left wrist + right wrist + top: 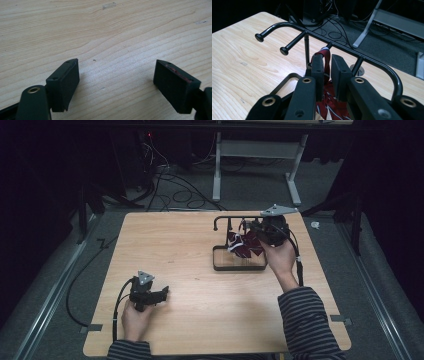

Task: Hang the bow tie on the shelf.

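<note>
A black wire rack (222,218) with short pegs stands on a tray-like base (239,269) at the table's far right. A dark red striped tie (246,246) hangs bunched from it down onto the base. My right gripper (251,226) is at the rack's top bar. In the right gripper view the right gripper (328,63) is shut on the tie (326,53), which loops over a peg of the rack (294,25). My left gripper (165,293) rests low near the table's front left, open. In the left gripper view its jaws (116,75) stand wide apart over bare wood.
The wooden table (190,250) has free room across its left and middle. Cables (175,190) lie on the grey floor behind it, beside a white desk frame (257,155). Each gripper trails a black cable over the table's near edge.
</note>
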A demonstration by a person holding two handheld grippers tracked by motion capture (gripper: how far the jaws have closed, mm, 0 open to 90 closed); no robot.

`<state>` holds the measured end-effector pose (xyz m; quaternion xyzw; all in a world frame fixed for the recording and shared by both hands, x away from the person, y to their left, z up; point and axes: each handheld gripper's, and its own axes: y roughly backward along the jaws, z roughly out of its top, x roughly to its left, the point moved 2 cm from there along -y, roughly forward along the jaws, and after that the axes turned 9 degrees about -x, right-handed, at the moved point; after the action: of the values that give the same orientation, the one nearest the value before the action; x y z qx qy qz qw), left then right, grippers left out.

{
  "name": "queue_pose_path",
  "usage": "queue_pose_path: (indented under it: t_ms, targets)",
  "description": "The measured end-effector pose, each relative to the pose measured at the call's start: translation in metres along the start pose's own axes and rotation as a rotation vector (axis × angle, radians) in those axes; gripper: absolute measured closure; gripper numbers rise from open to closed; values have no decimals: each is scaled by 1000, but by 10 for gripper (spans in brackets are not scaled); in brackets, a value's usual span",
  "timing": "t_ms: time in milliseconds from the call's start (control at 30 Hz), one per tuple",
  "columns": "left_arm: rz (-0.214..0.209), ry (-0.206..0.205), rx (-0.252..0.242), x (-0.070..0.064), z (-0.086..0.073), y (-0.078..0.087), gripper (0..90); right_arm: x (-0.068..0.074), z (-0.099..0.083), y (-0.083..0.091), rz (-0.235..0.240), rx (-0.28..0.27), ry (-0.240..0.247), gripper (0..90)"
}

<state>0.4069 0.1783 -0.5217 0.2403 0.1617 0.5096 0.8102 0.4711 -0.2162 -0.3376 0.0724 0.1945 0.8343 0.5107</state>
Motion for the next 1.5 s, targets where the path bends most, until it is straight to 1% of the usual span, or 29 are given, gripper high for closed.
queue_pose_path:
  t_ms: [100, 233, 433, 667, 733, 767, 933, 1033, 1067, 1233, 1500]
  targets:
    - [1, 0, 0, 0, 0, 0, 214, -2, -1, 5, 5, -10, -14, 816]
    - [1, 0, -1, 0, 0, 0, 214, -2, -2, 10, 14, -16, -21, 806]
    - [0, 0, -1, 0, 0, 0, 212, 1, -4, 18, 19, -21, -13, 792]
    - [0, 0, 0, 0, 0, 0, 212, 1, -7, 25, 25, -26, -21, 778]
    - [0, 0, 0, 0, 0, 0, 212, 1, -8, 28, 28, -27, -35, 772]
    - [0, 0, -1, 0, 0, 0, 212, 1, -9, 29, 30, -31, -32, 770]
    - [0, 0, -1, 0, 0, 0, 212, -1, -12, 37, 40, -40, -54, 757]
    - [0, 0, 0, 0, 0, 0, 212, -2, -14, 39, 43, -45, -52, 753]
    - [-1, 0, 0, 0, 0, 0, 212, -2, -15, 41, 44, -44, -59, 751]
    - [0, 0, 0, 0, 0, 0, 212, -3, -19, 44, 45, -43, -59, 748]
    - [-1, 0, 0, 0, 0, 0, 212, -7, -27, 52, 42, -46, -80, 738]
